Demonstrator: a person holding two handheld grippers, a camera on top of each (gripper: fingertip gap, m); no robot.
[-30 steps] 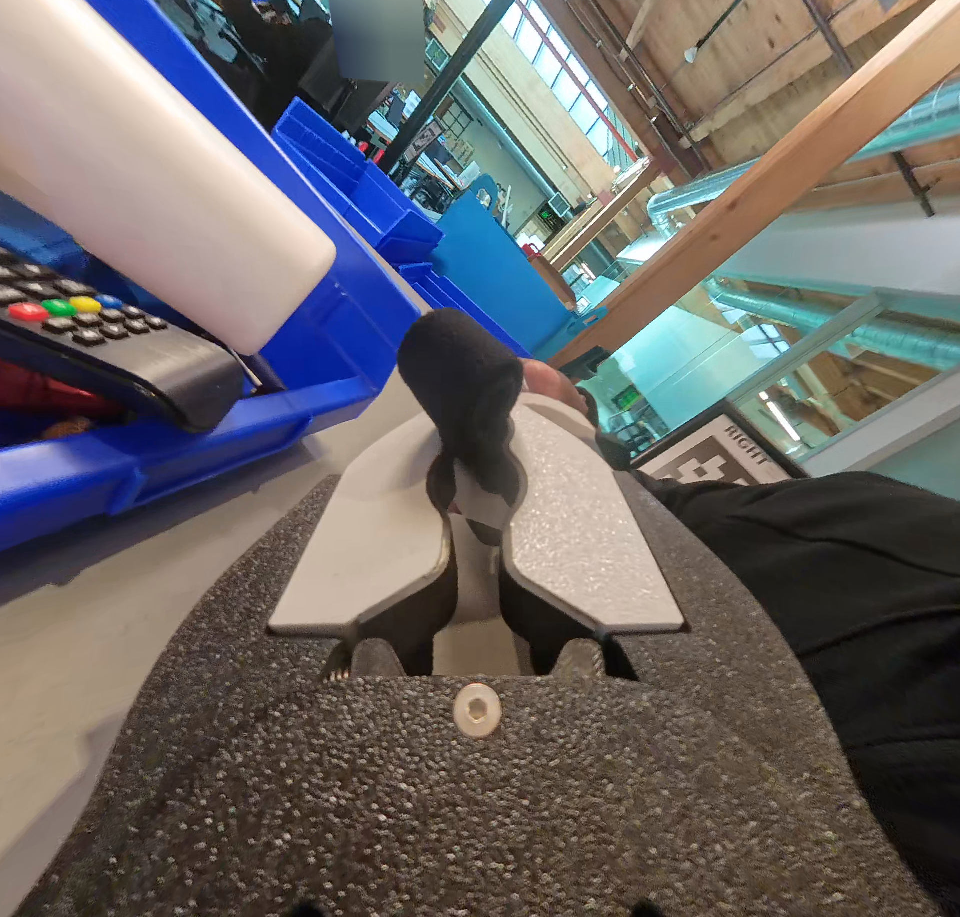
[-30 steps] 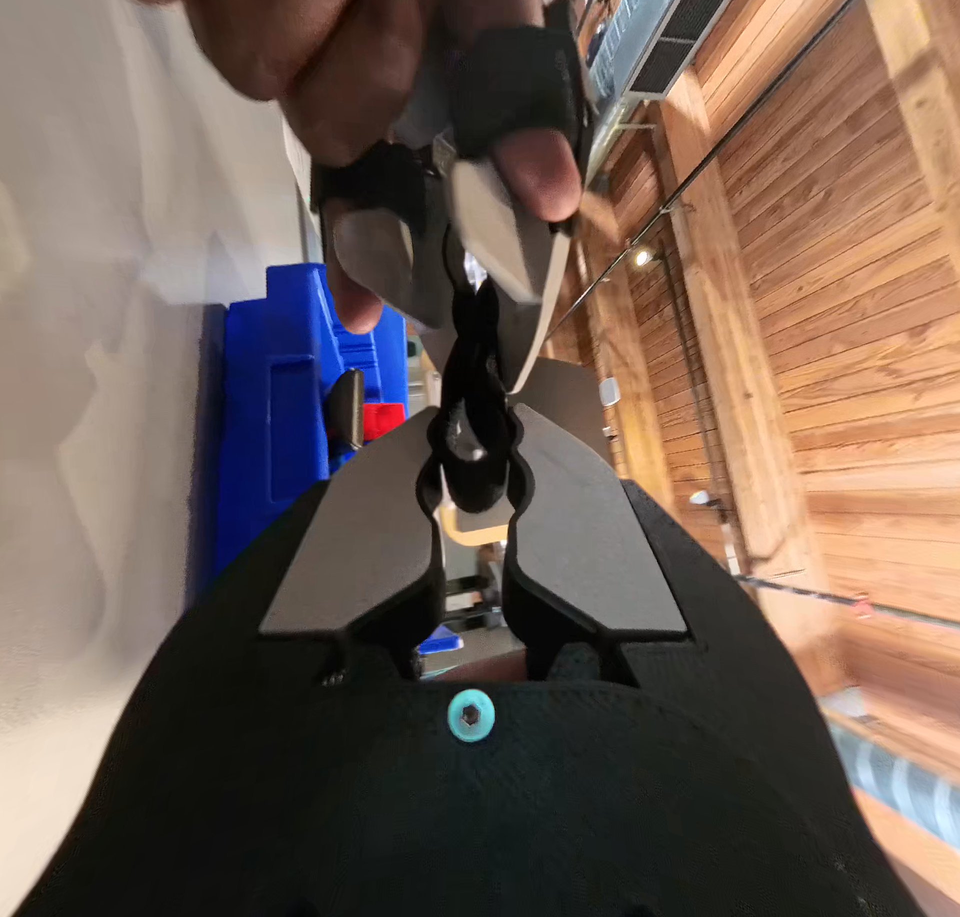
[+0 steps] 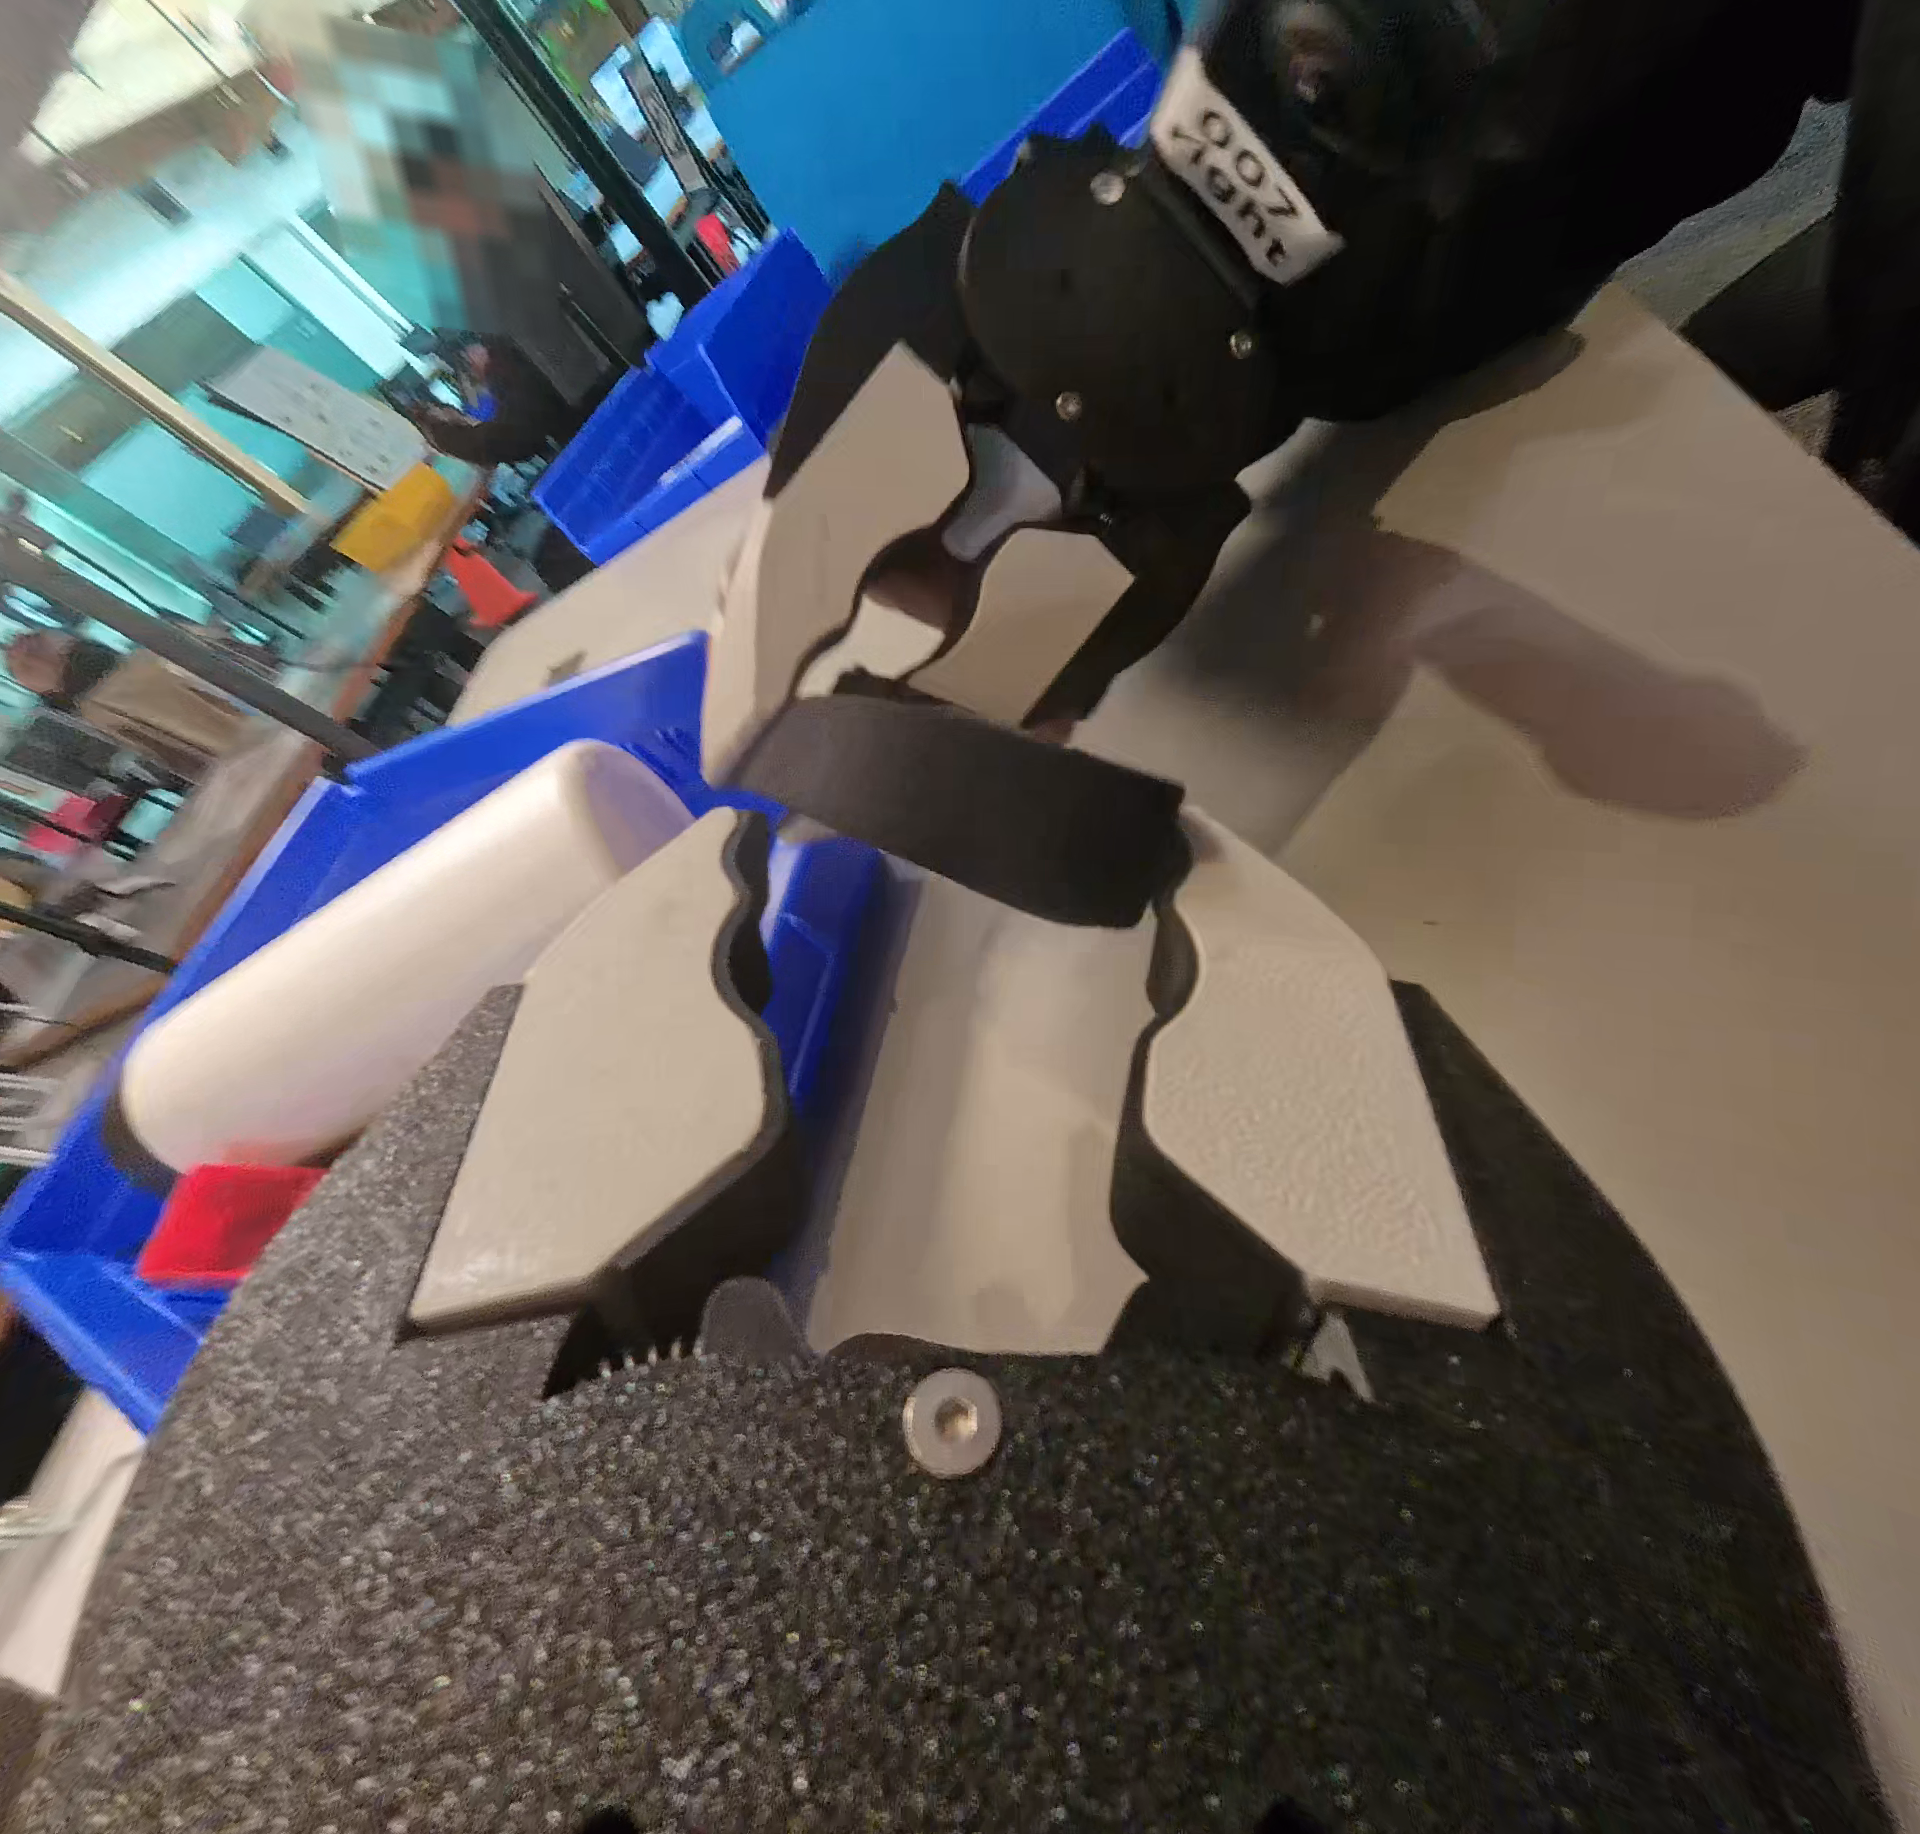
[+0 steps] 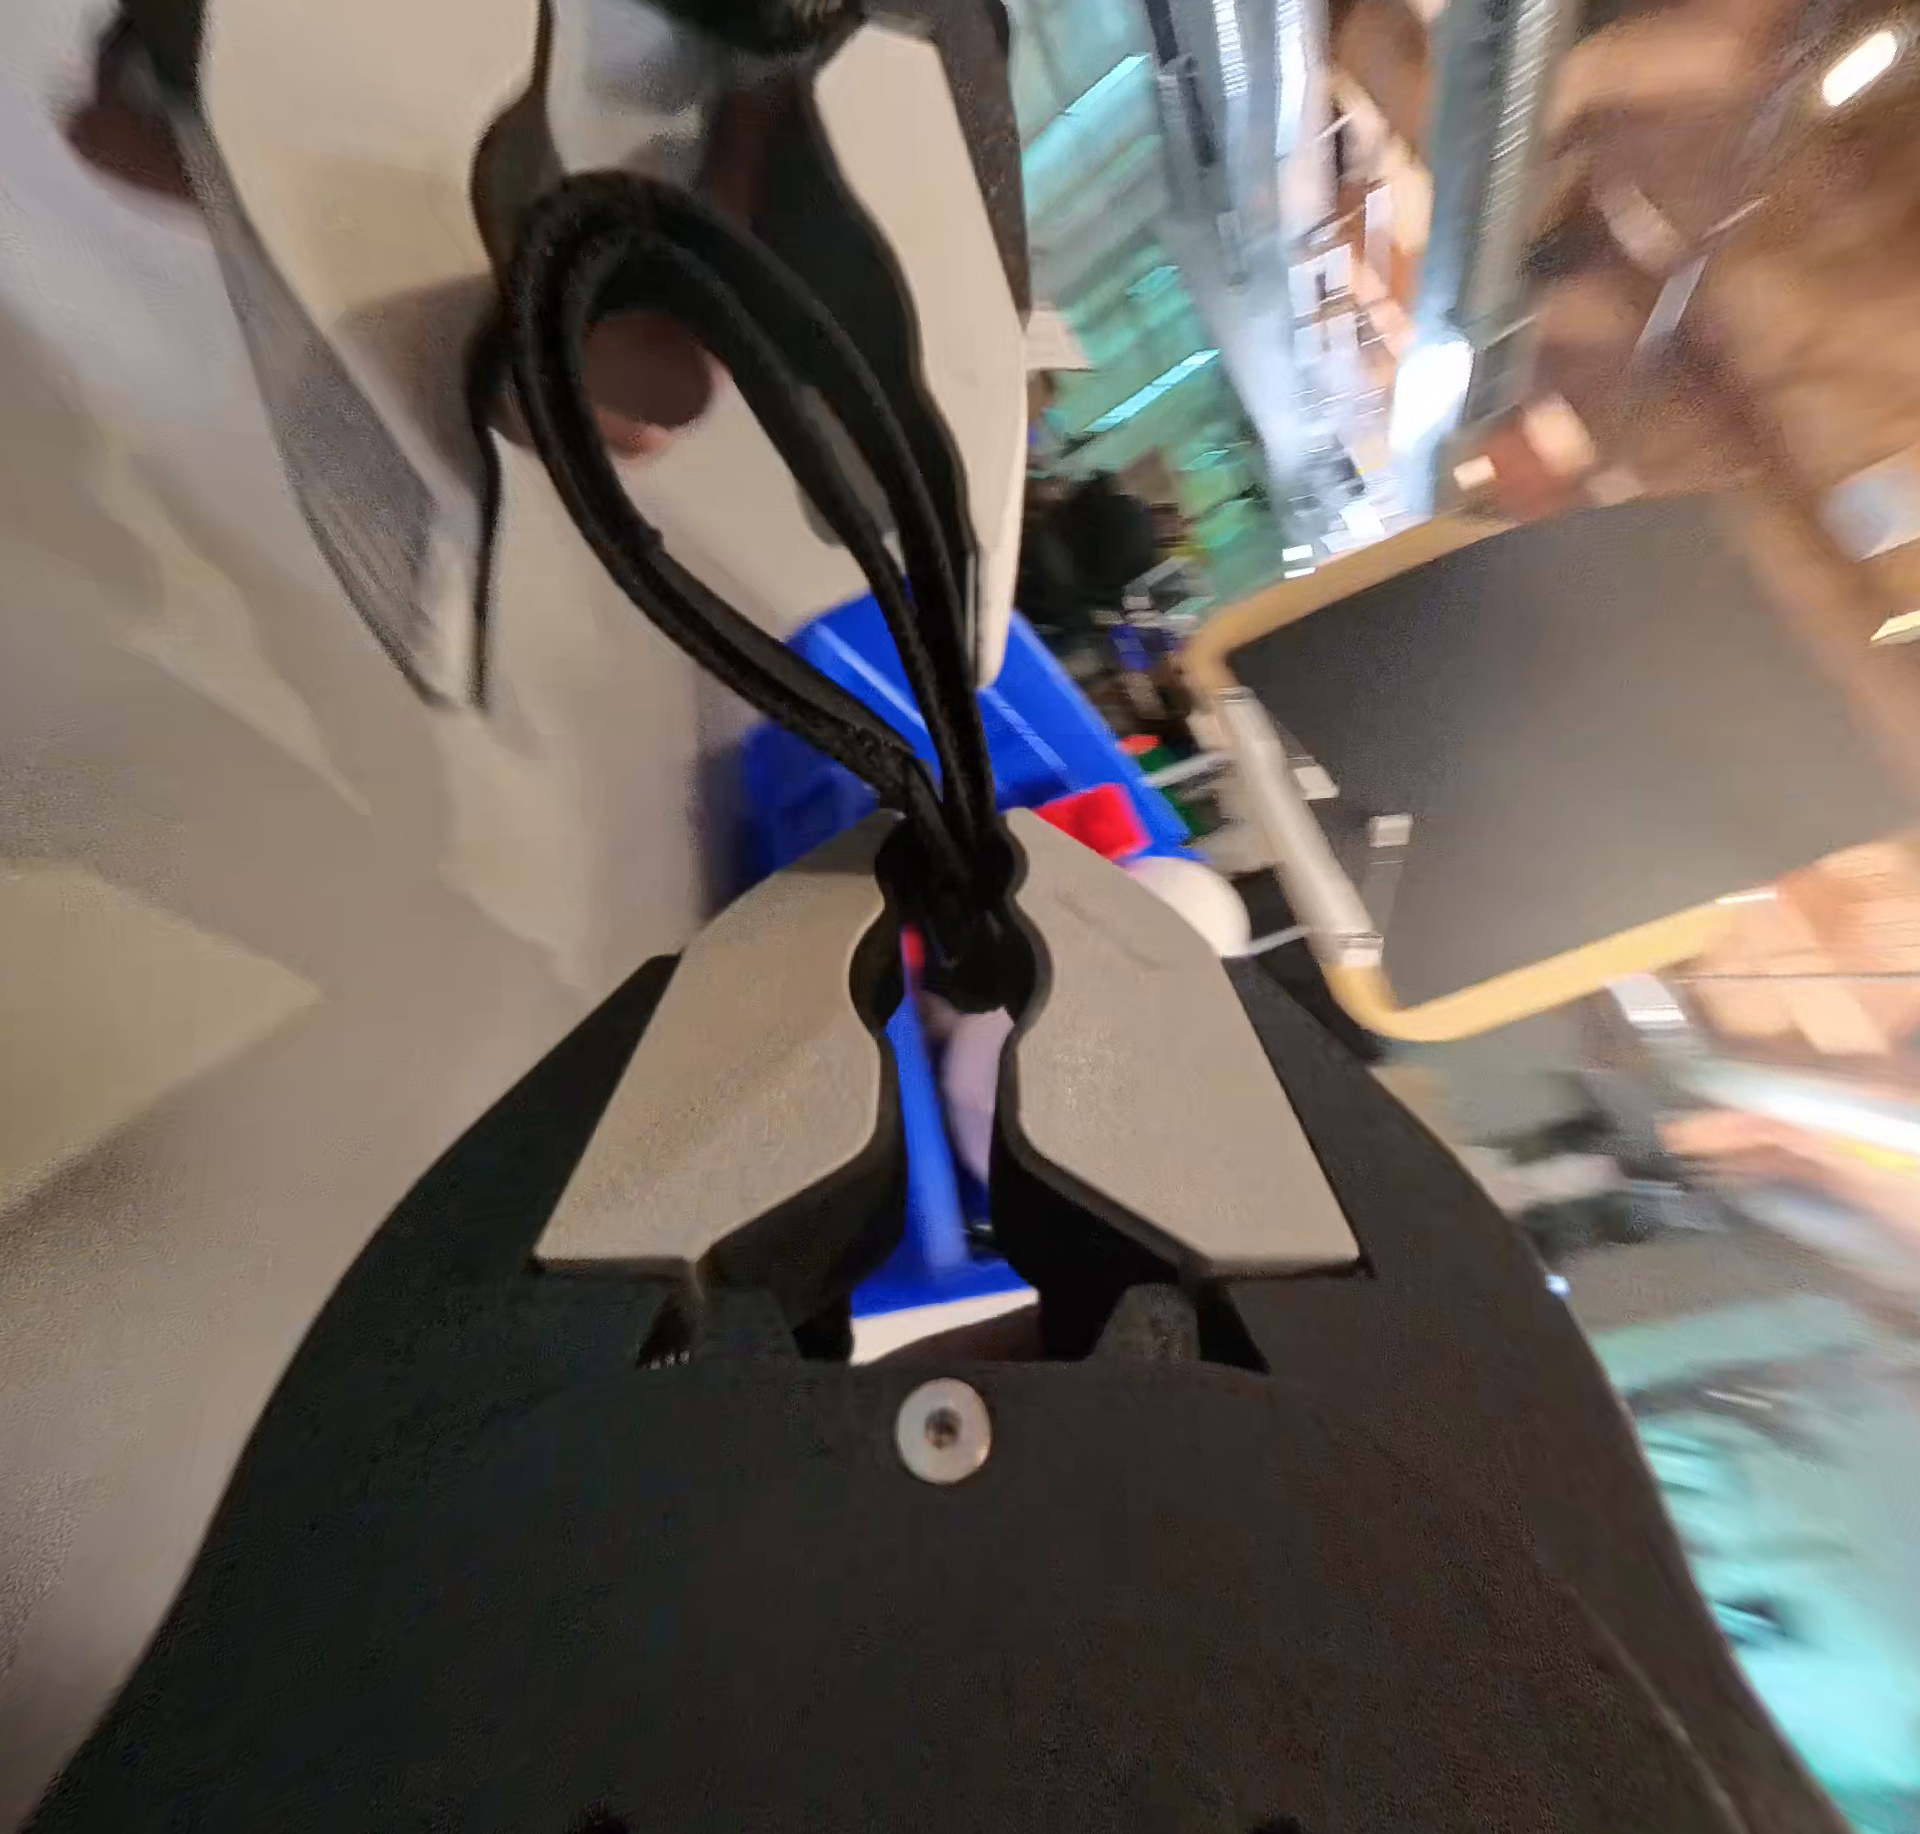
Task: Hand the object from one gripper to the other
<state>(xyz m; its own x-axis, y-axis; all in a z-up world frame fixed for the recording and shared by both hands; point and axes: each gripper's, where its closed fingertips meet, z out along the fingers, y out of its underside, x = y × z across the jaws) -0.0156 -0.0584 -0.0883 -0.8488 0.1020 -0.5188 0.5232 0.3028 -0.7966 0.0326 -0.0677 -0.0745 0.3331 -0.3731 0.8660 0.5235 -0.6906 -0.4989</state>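
Observation:
A black strap loop (image 4: 727, 350) is pinched at one end in my right gripper (image 4: 951, 849), which is shut on it. The loop runs up between the spread fingers of my left gripper (image 4: 717, 641), which is open. In the left wrist view the strap (image 3: 935, 797) lies across the gap between my left gripper's (image 3: 966, 839) fingertips, which are wide apart and not clamped on it. The black right gripper (image 3: 842, 688) comes in from above and holds the strap's far end at its tips, low over the grey table (image 3: 1558, 1057).
A blue bin (image 3: 582, 735) at the left holds a white cylinder (image 3: 364, 953) and a red item (image 3: 218, 1223). More blue bins (image 3: 665, 454) stand farther back. A person's black sleeve (image 3: 1558, 122) is behind the right gripper. A dark yellow-edged board (image 4: 1558, 745) is in the background.
My left gripper has opened and let go of the strap. My right gripper stays shut on it. Both grippers have swung, and the left wrist view now looks down along the table.

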